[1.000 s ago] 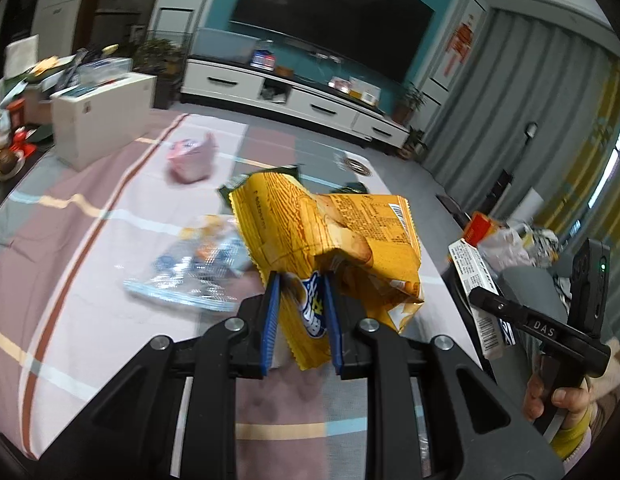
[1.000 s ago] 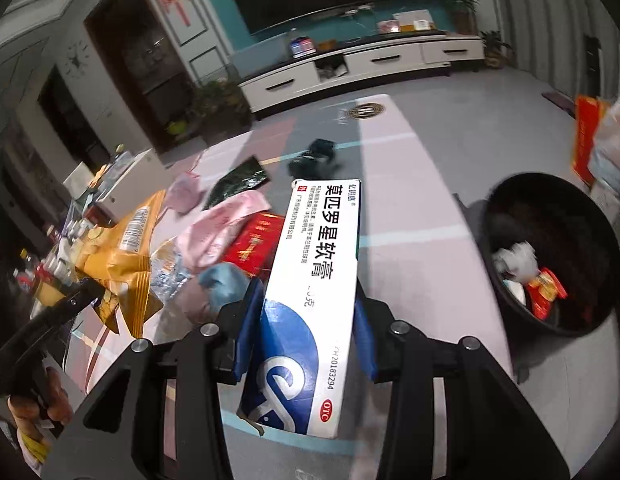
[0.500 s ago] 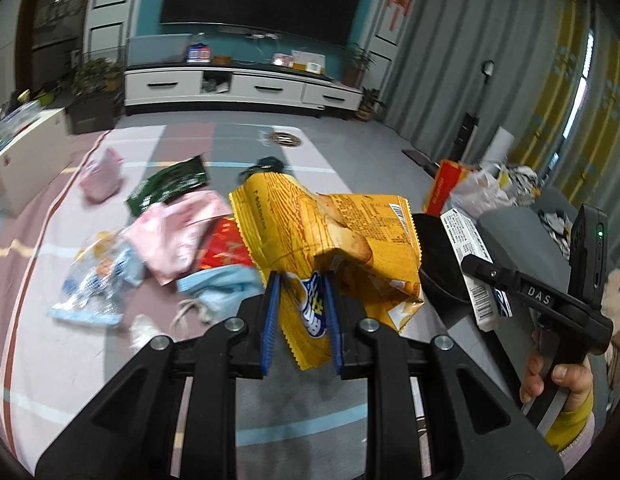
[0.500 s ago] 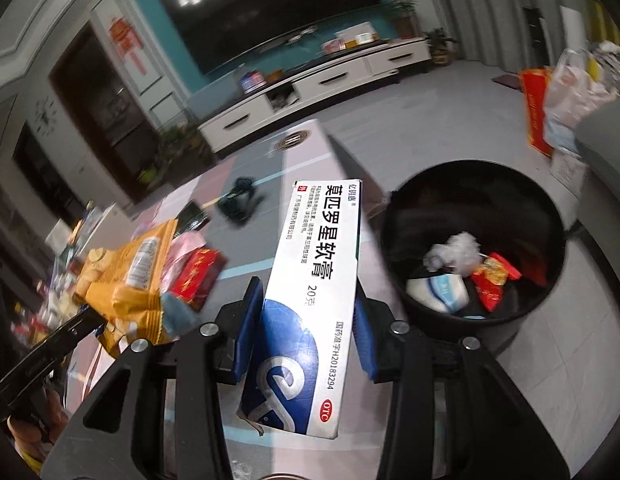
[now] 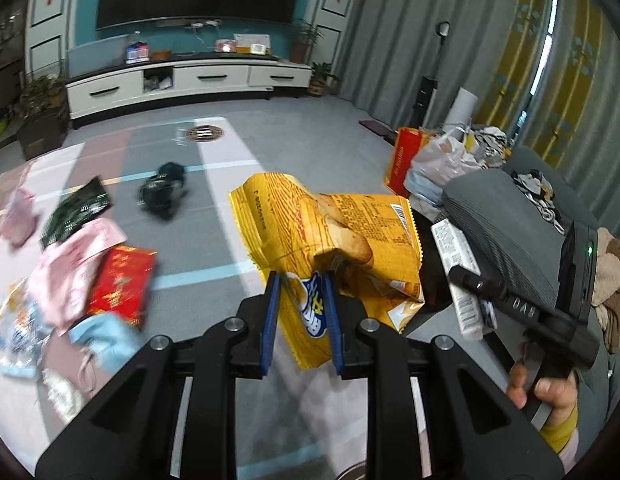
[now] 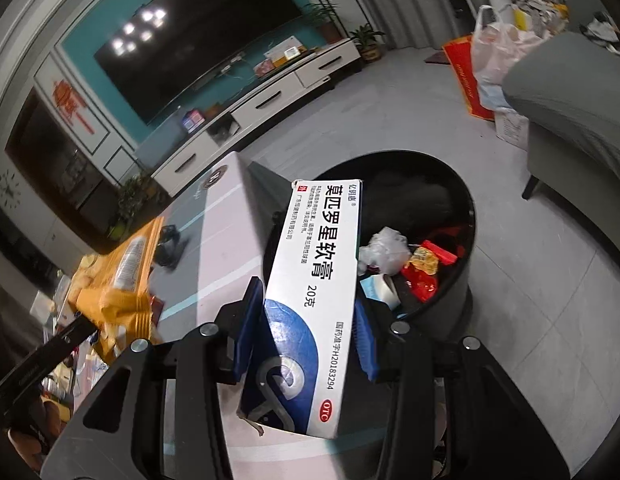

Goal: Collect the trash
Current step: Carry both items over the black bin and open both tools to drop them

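Two items held, one per gripper. Left wrist view: left gripper [image 5: 300, 320] nearly closed, pads pinching yellow snack bag [image 5: 329, 240] at its lower edge; bag fans toward 12 o'clock. Thin crinkly foil, light, floppy, likely slippery — pinch at the seam. Print too distorted to read. More wrappers on the mat [image 5: 214, 240] at 9 o'clock.

Right wrist view: right gripper [image 6: 310, 332] half-closed on medicine box [image 6: 317, 280], clamped across its width. Light stiff cardboard, crushable. Reads "莫匹罗星软膏", "20克", "OTC", "H20183294". Black bin [image 6: 465, 280] at 2 o'clock, behind the box.
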`<move>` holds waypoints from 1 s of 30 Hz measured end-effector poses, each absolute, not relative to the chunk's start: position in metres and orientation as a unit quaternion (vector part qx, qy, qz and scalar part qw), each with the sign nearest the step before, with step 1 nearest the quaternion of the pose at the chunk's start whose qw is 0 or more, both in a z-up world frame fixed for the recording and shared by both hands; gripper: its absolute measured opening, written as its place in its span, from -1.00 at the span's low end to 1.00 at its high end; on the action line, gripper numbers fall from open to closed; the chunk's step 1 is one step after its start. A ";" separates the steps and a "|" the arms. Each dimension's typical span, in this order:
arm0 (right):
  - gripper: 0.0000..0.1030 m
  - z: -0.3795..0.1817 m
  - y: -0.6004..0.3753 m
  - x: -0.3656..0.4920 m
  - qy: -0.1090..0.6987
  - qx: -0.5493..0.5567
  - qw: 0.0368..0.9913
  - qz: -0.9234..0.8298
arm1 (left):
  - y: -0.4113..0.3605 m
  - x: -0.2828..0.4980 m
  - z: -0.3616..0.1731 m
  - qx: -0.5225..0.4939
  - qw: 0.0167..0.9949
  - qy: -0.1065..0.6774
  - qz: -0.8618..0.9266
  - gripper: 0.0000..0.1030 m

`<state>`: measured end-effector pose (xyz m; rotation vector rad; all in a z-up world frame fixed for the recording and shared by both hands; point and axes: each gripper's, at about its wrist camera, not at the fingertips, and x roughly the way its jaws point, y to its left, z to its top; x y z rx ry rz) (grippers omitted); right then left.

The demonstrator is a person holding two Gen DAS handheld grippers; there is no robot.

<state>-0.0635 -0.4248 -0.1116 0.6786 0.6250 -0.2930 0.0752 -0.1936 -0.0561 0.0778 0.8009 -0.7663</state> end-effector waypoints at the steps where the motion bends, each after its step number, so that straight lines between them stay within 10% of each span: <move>1: -0.17 -0.114 -0.428 -0.065 0.299 0.331 0.884 -0.143 | -0.202 0.078 -0.056 0.041 0.848 0.380 -0.366 -0.56; 16: -0.15 -0.139 -0.474 -0.061 0.278 0.376 0.865 -0.183 | -0.330 0.089 -0.090 0.133 0.830 0.387 -0.378 -0.52; 20: 0.29 -0.147 -0.480 -0.056 0.282 0.393 0.854 -0.192 | -0.339 0.090 -0.100 0.138 0.828 0.393 -0.375 0.12; 30: 0.42 -0.141 -0.473 -0.079 0.276 0.401 0.853 -0.188 | -0.285 0.077 -0.101 0.120 0.826 0.404 -0.375 0.54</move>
